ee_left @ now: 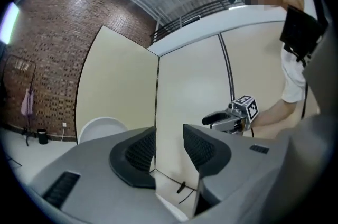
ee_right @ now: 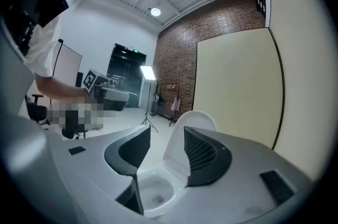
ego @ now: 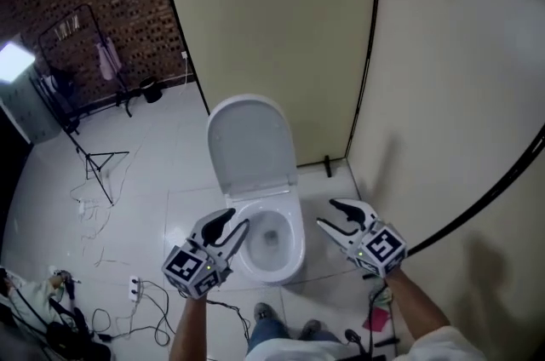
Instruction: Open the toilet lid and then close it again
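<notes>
Toilet lid [ego: 251, 142]: white, smooth, oval. It is raised and stands nearly upright, with its inner face turned toward the bowl.
Lid's place: beyond the fingertips of both grippers, touched by neither.
Lid from the right gripper view: it [ee_right: 193, 122] shows through the gap between that gripper's fingers, rising behind them.
Lid from the left gripper view: its rounded top [ee_left: 100, 128] sits left of the fingers, well apart.
Toilet bowl [ego: 271, 236]: white and uncovered — the hollow lies open, a dark drain at the bottom.
Bowl's place: between the left gripper [ego: 237, 220] and the right gripper [ego: 328, 212] — the left fingertips near its rim, the right ones apart.
</notes>
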Demonstrator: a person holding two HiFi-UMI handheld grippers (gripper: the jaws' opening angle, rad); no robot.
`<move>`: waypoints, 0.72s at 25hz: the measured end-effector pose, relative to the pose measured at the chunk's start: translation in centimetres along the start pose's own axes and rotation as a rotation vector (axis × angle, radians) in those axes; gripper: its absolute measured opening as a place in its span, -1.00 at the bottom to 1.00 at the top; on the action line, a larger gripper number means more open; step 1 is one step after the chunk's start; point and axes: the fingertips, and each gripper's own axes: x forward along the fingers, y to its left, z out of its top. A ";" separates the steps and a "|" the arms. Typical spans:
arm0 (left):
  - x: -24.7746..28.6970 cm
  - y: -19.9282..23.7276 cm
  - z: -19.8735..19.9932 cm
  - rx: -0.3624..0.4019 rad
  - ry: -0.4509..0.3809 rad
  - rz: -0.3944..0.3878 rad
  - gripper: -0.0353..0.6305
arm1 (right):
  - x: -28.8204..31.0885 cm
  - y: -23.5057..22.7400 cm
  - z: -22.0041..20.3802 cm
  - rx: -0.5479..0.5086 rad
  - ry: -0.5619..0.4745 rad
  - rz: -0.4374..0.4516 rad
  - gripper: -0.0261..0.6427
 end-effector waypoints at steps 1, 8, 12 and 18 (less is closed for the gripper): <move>-0.7 -1.4 -0.3 0.022 0.019 -0.009 -0.43 | -1.2 0.9 -0.6 -0.001 0.011 -0.004 -0.36; -5.9 -7.2 -3.8 0.063 0.080 -0.002 -0.43 | -6.5 6.6 -4.5 0.087 0.057 -0.065 -0.36; -8.2 -8.8 -5.2 -0.015 0.099 0.006 -0.44 | -6.4 9.8 -4.1 0.061 0.063 -0.048 -0.36; -9.6 -7.6 -5.5 -0.031 0.115 0.055 -0.45 | -4.6 12.0 -1.8 0.034 0.043 -0.019 -0.36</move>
